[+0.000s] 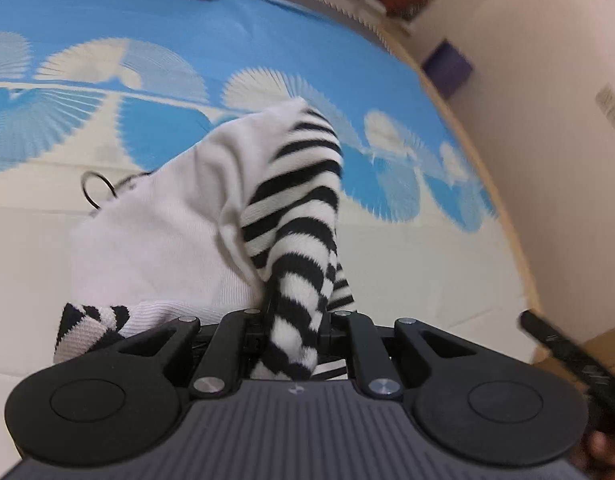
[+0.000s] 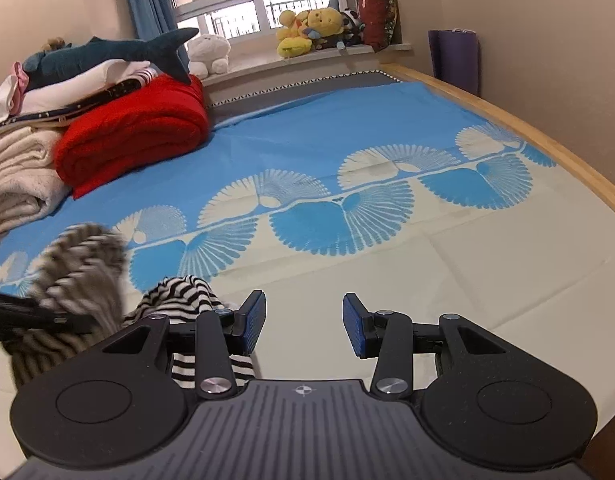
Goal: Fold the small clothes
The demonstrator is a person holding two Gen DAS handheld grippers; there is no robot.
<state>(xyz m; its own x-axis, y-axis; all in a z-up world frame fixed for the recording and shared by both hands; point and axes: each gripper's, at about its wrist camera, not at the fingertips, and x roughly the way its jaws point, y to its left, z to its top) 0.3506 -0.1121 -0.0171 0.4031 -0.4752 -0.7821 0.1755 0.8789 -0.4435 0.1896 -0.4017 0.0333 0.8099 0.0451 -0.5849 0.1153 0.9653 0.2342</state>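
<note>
A small white garment with black-and-white striped sleeves [image 1: 179, 236] hangs bunched over the bed. My left gripper [image 1: 297, 320] is shut on one striped sleeve [image 1: 303, 248], which runs up out of the jaws. The second striped cuff [image 1: 89, 326] droops at lower left. In the right wrist view my right gripper [image 2: 304, 322] is open and empty above the bedsheet, with the blue pads [image 2: 254, 320] apart. The striped garment [image 2: 179, 296] lies just left of it, part of it blurred with motion. The right gripper's edge [image 1: 567, 356] shows in the left wrist view at lower right.
The bed has a blue and cream patterned sheet [image 2: 347, 208] with a wooden frame [image 2: 547, 136] on the right. A red blanket [image 2: 135, 132], cream towels [image 2: 19, 176] and a plush shark [image 2: 107, 52] are stacked at far left. Stuffed toys [image 2: 311, 28] sit on the windowsill.
</note>
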